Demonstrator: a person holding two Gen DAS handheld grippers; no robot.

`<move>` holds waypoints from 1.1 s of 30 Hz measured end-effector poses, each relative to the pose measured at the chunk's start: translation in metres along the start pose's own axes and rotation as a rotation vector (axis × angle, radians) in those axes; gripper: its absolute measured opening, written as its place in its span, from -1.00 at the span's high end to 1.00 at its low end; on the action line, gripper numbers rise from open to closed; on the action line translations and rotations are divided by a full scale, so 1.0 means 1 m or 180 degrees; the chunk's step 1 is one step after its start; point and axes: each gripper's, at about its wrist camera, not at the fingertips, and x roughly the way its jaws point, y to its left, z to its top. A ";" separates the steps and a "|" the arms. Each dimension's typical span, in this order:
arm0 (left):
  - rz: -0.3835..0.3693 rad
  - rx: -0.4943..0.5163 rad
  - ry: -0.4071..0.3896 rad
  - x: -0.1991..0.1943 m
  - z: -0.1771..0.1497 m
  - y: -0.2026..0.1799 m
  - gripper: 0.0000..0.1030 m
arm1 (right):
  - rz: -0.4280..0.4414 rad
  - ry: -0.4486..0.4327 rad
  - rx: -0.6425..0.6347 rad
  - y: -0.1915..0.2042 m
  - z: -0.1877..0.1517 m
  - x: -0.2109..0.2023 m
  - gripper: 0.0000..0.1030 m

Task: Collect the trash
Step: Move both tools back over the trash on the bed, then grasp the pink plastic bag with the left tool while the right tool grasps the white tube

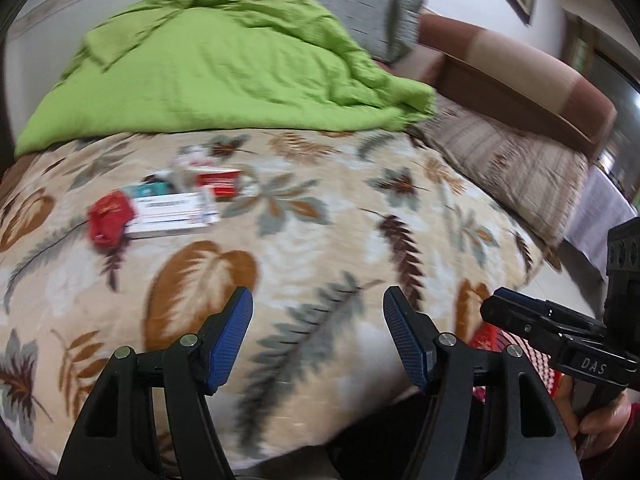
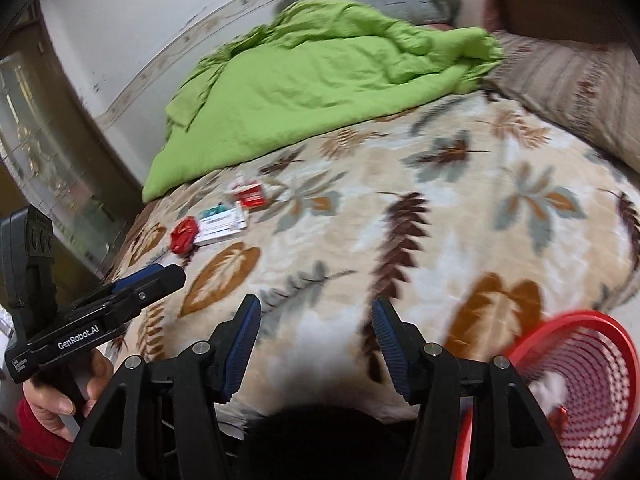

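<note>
Left tool: your left tool (image 1: pixel 318 338) has its blue pads spread apart with nothing between them, only the bedspread beyond; it hovers over the near edge of the bed.
Right tool: your right tool (image 2: pixel 316 344) is spread the same way and carries nothing; it too hangs over the bed's near edge, to the right of the other tool.
Hands: in the right wrist view, your left hand (image 2: pixel 60 396) grips its tool's handle at the lower left.
Bin: a red mesh basket (image 2: pixel 592 380) sits just right of your right tool, low beside the bed, with something pale inside that is too blurred to name.
Bed: the leaf-patterned bedspread (image 1: pixel 360 220) fills the middle of both views.
Trash: the task's things lie in one small cluster on the bedspread, well ahead of both tools and to their left. Nearest is a crumpled red wrapper (image 1: pixel 110 220), touching a flat white box (image 1: pixel 172 212). Behind these sit a teal packet (image 1: pixel 148 190) and a red and white carton (image 1: pixel 220 180); there may be one more pale scrap behind that carton, but the blur leaves it uncertain.
Beyond: a rumpled green blanket (image 1: pixel 220 76) lies past the cluster, a striped pillow (image 1: pixel 512 168) to the right, and a grey pillow (image 1: pixel 360 4) against the wall.
</note>
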 end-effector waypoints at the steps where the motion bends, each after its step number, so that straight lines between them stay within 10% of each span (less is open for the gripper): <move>1: 0.0042 -0.0056 -0.0015 0.000 0.001 0.009 -0.30 | 0.0022 0.0007 -0.0037 0.007 0.003 0.006 -0.21; 25: 0.0959 -0.1182 -0.0147 0.031 0.012 0.205 -0.30 | 0.0355 0.0586 -0.0192 0.107 0.097 0.252 -0.20; 33: 0.0915 -0.1183 -0.0136 0.053 0.023 0.214 -0.30 | 0.0567 0.0736 -0.0086 0.105 0.096 0.301 0.57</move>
